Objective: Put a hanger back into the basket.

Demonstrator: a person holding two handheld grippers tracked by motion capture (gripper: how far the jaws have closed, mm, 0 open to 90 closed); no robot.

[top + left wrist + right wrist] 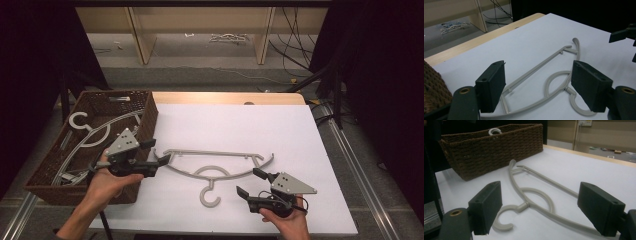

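Beside the basket (148, 119), on the white sheet over the counter (300, 150), one grey hanger (216, 169) lies flat and free, its hook pointing toward the person and its near arm end just off the basket's right wall. More hangers (90, 131) sit inside the basket, piled loosely, so my read is the job is moving hangers between basket and counter, one out so far; which direction it runs I can't tell from this alone. Left hand-held gripper (156, 154) hovers at the hanger's end closest to the basket, jaws spread wide, nothing pinched; the left gripper view has the hanger on the sheet beyond the two pads, no contact. Right hand-held gripper (251, 183) sits on the far side of the hanger from the basket, just beside the hook, jaws likewise apart and empty, with the hook and loop between and beyond the pads in the right gripper view. Left to do: whatever grip comes next on this hanger, plus the rest of the pile. Obstacles: none on the sheet around the hanger. Basket wall is close to the left gripper, so a swing there could clip it. Basket hangers look interlocked and could snag. Cables (295, 35) and wooden panels (140, 35) beyond the basket are well clear.
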